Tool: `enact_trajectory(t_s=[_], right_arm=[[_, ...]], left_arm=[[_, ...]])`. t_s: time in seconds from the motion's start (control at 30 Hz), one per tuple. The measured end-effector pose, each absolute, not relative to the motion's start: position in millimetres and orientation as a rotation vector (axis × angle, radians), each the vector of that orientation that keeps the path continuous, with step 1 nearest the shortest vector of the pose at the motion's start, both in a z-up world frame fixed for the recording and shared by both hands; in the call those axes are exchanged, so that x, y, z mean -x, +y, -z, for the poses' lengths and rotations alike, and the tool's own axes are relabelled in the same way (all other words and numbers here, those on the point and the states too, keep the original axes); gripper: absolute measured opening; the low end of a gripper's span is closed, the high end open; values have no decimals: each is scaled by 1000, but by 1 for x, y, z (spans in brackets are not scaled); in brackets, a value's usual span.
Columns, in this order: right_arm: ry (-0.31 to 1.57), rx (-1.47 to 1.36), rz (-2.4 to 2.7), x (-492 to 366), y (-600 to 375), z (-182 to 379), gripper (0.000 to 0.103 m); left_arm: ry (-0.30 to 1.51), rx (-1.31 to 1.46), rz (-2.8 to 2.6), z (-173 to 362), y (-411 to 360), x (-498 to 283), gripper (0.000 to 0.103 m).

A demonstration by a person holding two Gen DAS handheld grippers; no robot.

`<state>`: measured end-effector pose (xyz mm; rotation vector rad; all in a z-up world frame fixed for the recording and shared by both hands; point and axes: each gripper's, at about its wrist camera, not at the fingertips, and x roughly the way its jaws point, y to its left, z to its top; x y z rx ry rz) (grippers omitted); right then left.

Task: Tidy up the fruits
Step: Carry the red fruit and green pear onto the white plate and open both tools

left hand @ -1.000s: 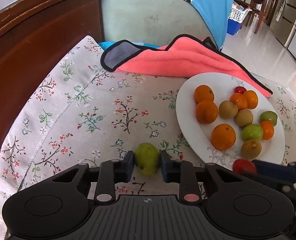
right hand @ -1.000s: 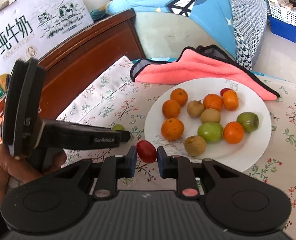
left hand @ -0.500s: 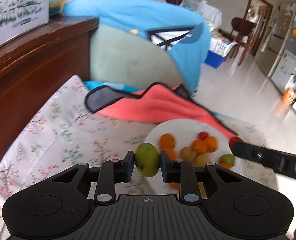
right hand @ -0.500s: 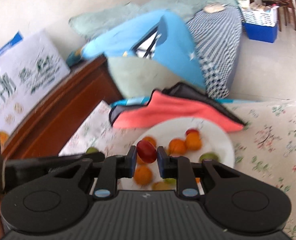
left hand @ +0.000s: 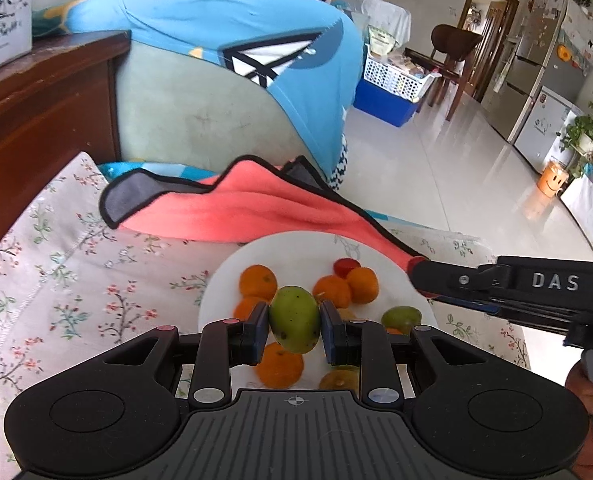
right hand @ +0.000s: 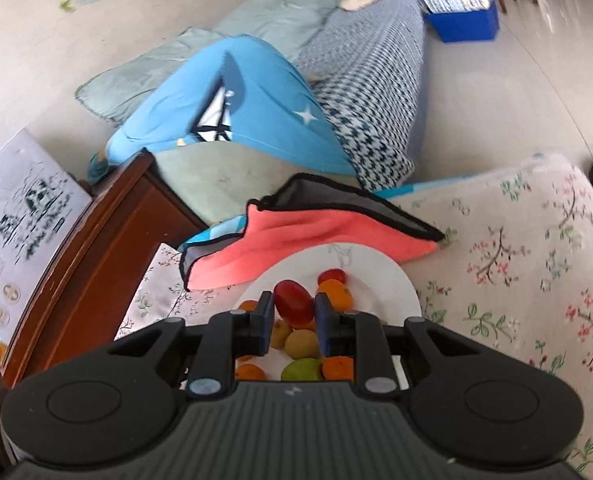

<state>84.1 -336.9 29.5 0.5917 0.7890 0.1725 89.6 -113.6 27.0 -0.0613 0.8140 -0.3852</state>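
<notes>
My left gripper [left hand: 294, 330] is shut on a green fruit [left hand: 295, 318] and holds it in the air above the white plate [left hand: 296, 248]. The plate carries several oranges [left hand: 257, 281], brown kiwis, green fruits [left hand: 401, 318] and a small red fruit [left hand: 345, 266]. My right gripper [right hand: 294, 314] is shut on a red fruit [right hand: 293, 302], also held above the plate [right hand: 370, 266]. From the left wrist view the right gripper [left hand: 414, 270] reaches in from the right over the plate's far rim.
The plate sits on a floral cloth [left hand: 76, 264]. A pink towel with black trim [left hand: 236, 204] lies behind the plate and touches its far rim. A dark wooden cabinet [left hand: 36, 112] stands at the left, and a sofa with a blue cover [left hand: 236, 60] behind.
Both grippers rose from the cloth with their fruits and moved over the plate. The left one carried the green fruit rightwards; the right one carried the red fruit towards the plate's far side.
</notes>
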Motion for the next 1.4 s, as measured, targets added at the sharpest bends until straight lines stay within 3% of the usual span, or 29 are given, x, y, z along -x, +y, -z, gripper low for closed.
enact_trajectory(t_s=[0.63, 0.7, 0.77, 0.97, 1.0, 1.13, 1.2, 1.4], right_arm=[[840, -594, -131, -93, -332, -12, 26], [836, -590, -130, -92, -332, -14, 27], [831, -576, -127, -92, -332, -17, 30], [802, -526, -119, -87, -328, -33, 44], [805, -514, -113, -86, -326, -36, 50], [785, -483, -103, -80, -321, -49, 58], [777, -476, -103, -76, -320, -55, 69], [771, -489, -55, -61, -323, -69, 86]], left_arm=[[834, 30, 371, -20, -128, -89, 27], [836, 28, 365, -21, -128, -88, 35], [836, 23, 351, -22, -128, -87, 54], [833, 30, 320, -29, -125, -84, 77], [835, 32, 315, -31, -124, -83, 79], [840, 43, 308, -36, -121, -78, 85], [840, 47, 305, -39, -119, -75, 87], [831, 35, 289, -49, -110, -66, 94]])
